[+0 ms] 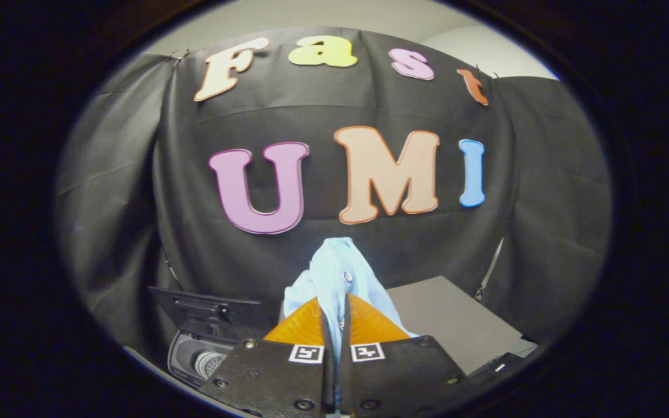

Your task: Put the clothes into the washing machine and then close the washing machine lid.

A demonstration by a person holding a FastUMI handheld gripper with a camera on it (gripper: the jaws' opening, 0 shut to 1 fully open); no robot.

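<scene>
Two fingers (334, 325) are pressed almost together on a fold of a light blue garment (334, 273), which is pinched between them and carried aloft in front of the booth's black cloth wall (137, 232). The cloth is bunched above and just ahead of the fingertips, with small snap buttons visible along one seam, and a strip of it can be seen running down through the narrow gap between the fingers. The garment appears to be held high so that its loose part can hang free of the machine's rim before it is lowered.

Below and to the left of the fingers, a washing machine (186, 360) is seen with its dark lid (207, 307) raised and leaning back toward the wall, so that the pale drum (209, 363) is left exposed to receive the load. To the right of the fingers, a flat grey surface (450, 325) is seen beside the machine; whether it is a table cannot be told.

By this evidence, the clothes have been picked up but not yet put in. The garment is judged to need moving left and down over the open drum before release, and the lid is left to be shut afterward.
</scene>
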